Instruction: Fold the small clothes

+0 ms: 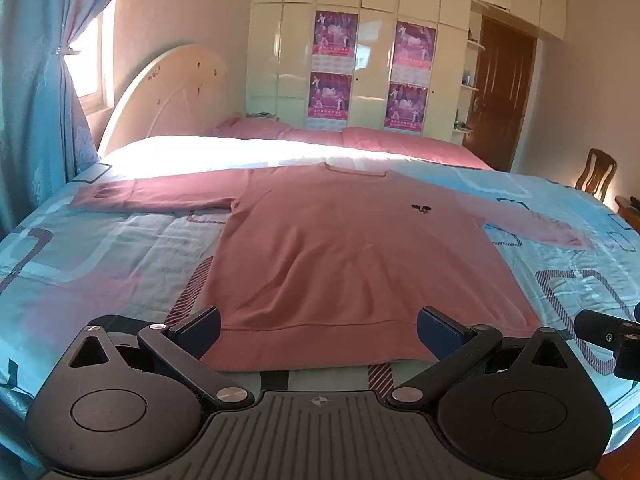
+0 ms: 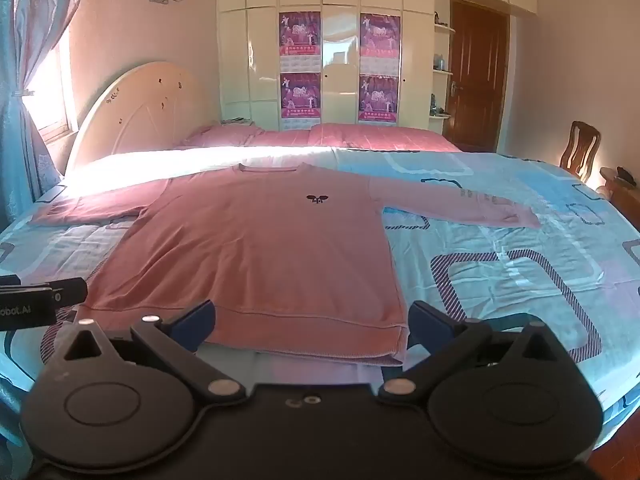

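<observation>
Both grippers hang low over the near edge of the bed, pointing straight along it toward the headboard. The left gripper has its blue-padded fingers spread wide, holding nothing, with the middle of the sweater's hem showing in the gap between them. The right gripper is just as wide apart and just as empty — its fingers straddle the hem's right corner, the right pad just beside the corner of the cloth. Whether any pad actually touches the fabric, I cannot tell. Each tool catches the edge of its neighbour: at 3 o'clock in the left view and at 9 o'clock in the right view.

The pink sweater lies flat and face up on the blue patterned bedspread, neck toward 12 o'clock, hem nearest the grippers. One sleeve stretches out toward 2 o'clock, the other toward 10 o'clock, and a small dark emblem sits on the chest.

Beyond the collar a band of hard sunlight crosses the bed, then pink bedding lies at the far side. At 12 o'clock stands a cream wardrobe with purple posters on it, a brown door at 1 o'clock, a wooden chair at 3 o'clock, blue curtains at 9 o'clock.
</observation>
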Tool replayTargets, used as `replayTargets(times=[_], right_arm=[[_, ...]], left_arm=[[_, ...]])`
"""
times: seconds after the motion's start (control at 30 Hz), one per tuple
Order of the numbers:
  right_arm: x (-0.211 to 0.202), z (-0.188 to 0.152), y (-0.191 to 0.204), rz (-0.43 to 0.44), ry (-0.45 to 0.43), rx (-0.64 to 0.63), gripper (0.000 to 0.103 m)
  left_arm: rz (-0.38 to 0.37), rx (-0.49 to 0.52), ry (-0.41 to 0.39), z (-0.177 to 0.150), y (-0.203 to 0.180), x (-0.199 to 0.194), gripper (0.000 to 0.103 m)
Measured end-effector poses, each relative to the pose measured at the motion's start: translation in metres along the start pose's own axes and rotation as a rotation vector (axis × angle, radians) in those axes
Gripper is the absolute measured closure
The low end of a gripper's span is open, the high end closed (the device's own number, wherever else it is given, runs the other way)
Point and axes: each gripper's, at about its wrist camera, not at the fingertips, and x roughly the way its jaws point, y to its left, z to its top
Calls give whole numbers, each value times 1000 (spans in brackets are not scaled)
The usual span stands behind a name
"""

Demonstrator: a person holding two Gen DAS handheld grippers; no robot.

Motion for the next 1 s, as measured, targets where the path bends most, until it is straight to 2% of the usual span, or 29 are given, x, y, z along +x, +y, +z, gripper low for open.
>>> replayTargets(times=[0.3,0.33,1.0], right_arm=[[3,0,0,-9,1,-10,1],[13,-2,-2,-9,9,-1,1],[8,2,-2,-9,11,9,1]], left_arm=[[-14,-11,-7,-4,-1,0,0],[-13,-10,-6,-4,-1,0,0],[-16,-7,-10,2,-3,0,0]])
